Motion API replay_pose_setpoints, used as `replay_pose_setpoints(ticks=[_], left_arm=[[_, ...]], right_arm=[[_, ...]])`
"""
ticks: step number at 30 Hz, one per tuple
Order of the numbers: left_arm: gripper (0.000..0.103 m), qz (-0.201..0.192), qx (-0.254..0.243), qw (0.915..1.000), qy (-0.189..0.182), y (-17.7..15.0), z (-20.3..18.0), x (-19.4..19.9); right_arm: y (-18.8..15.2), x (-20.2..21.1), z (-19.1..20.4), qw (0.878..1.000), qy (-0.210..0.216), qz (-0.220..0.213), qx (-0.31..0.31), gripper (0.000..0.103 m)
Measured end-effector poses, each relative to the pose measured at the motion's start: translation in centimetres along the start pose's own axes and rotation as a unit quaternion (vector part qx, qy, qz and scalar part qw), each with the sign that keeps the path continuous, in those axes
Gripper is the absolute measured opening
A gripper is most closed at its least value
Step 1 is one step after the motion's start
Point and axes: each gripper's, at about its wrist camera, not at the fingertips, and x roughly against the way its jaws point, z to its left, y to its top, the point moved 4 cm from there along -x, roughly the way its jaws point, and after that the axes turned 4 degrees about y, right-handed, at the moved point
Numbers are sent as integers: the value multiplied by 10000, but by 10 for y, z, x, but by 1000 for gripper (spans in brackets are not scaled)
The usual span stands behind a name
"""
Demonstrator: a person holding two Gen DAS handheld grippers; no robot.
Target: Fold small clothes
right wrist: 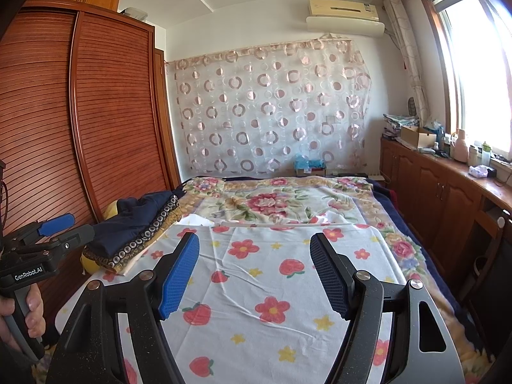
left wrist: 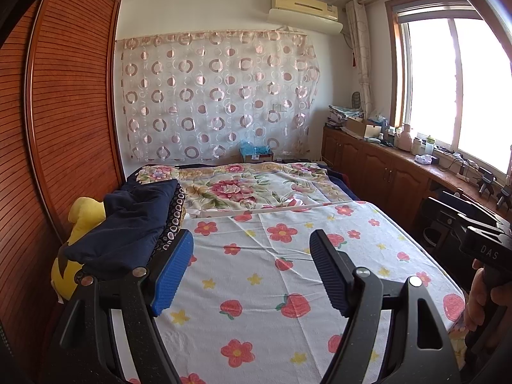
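The left gripper and right gripper both hang with jaws wide and nothing between them, over a white bedsheet printed with red flowers and strawberries. The small clothes — a navy and ring-patterned folded pile — lie at the sheet's left edge, beside a reddish slatted wooden wardrobe.

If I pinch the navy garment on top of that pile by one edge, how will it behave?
The navy garment looks soft and rumpled, so it will probably droop limply. It lies loosely on the patterned cloth, which may drag along. Both the left gripper and the right gripper are open.
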Motion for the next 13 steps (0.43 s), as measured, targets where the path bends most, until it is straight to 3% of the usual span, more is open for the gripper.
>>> replay_pose_setpoints(ticks=[13], left_arm=[[76, 1, -6, 10000, 1, -1, 0, -1]], right_arm=[[2, 0, -4, 10000, 31, 30, -21, 74]])
